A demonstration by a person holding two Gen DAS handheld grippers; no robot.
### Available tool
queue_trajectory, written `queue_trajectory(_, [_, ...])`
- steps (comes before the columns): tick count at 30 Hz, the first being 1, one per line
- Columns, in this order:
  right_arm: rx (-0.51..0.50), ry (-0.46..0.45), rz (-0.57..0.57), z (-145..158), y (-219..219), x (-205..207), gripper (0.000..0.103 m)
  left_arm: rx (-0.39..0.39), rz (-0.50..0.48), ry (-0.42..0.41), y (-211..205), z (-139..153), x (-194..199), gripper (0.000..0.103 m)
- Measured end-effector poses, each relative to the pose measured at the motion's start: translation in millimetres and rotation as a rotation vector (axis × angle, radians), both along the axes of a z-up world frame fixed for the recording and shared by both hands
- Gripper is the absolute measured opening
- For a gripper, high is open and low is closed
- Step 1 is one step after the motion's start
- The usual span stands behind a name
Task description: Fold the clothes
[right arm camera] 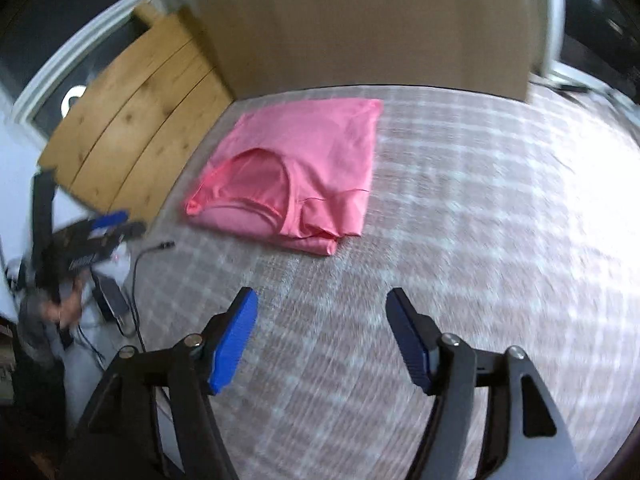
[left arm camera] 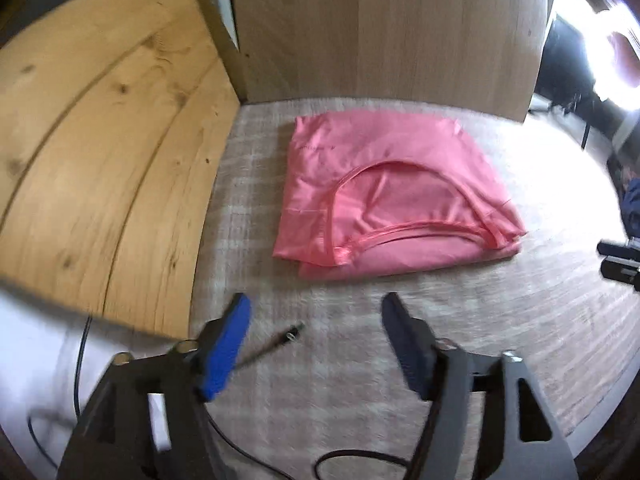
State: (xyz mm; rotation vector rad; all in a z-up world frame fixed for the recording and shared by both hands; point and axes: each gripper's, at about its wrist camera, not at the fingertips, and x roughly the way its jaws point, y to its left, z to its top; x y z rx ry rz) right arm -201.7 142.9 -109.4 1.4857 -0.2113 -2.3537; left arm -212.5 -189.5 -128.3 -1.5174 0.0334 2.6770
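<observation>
No readable text anywhere. On the pink shirt [left arm camera: 384, 184], near its upper left, only a faint line of small dark print, too blurred and small to make out. On the left gripper [right arm camera: 116, 222], seen from the right wrist view, a pale label patch on its dark body, smeared by motion, letters illegible. No numbers, brands or signs legible elsewhere.
</observation>
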Motion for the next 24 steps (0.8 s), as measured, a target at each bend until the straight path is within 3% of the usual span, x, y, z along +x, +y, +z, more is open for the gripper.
queue_trajectory(4, [0.015, 0.0, -0.068, 2, -5, 15, 0.072, 0.016, 0.004, 0.044, 14, 16, 18, 0.077])
queue_trajectory(9, [0.037, 0.075, -0.093, 24, -17, 38, 0.072, -0.009, -0.019, 0.065, 31, 27, 35, 0.077])
queue_trajectory(14, [0.134, 0.121, -0.108, 37, -35, 55, 0.072, 0.013, -0.041, 0.062, 38, 30, 51, 0.077])
queue_trajectory(18, [0.148, 0.144, -0.099, 46, -38, 70, 0.072, 0.036, -0.028, 0.032, 41, 28, 66, 0.077])
queue_trajectory(24, [0.181, 0.187, -0.104, 57, -30, 93, 0.072, -0.016, 0.014, 0.045, 63, 39, 95, 0.077])
